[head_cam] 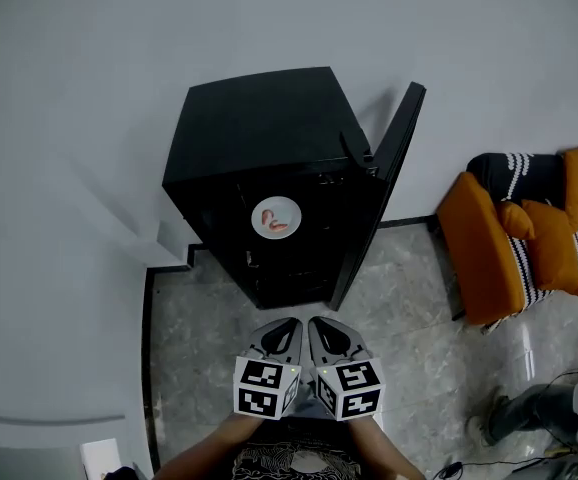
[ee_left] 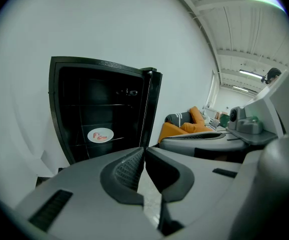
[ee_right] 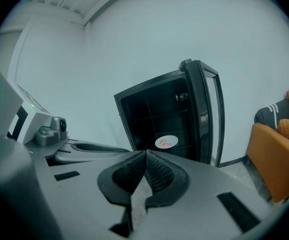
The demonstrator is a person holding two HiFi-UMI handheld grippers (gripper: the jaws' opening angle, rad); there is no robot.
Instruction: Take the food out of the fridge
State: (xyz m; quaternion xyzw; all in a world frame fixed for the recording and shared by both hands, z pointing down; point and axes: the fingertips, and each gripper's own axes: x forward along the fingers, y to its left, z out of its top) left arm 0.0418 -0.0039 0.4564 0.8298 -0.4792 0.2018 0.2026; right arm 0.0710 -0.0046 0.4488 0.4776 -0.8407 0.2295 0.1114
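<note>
Food (head_cam: 274,224), pinkish pieces on a white plate (head_cam: 288,208), sits on a middle shelf inside the black fridge (head_cam: 259,118), whose door (head_cam: 394,158) stands wide open on the right. Your left gripper (head_cam: 287,326) and right gripper (head_cam: 319,326) are both pressed together on nothing, side by side and well short of the cabinet. Before you reach the shelf, spread the jaws of the one you'll use, come in level with the plate's near rim, and pinch the rim, not the food. Keep the plate flat while drawing it out.
</note>
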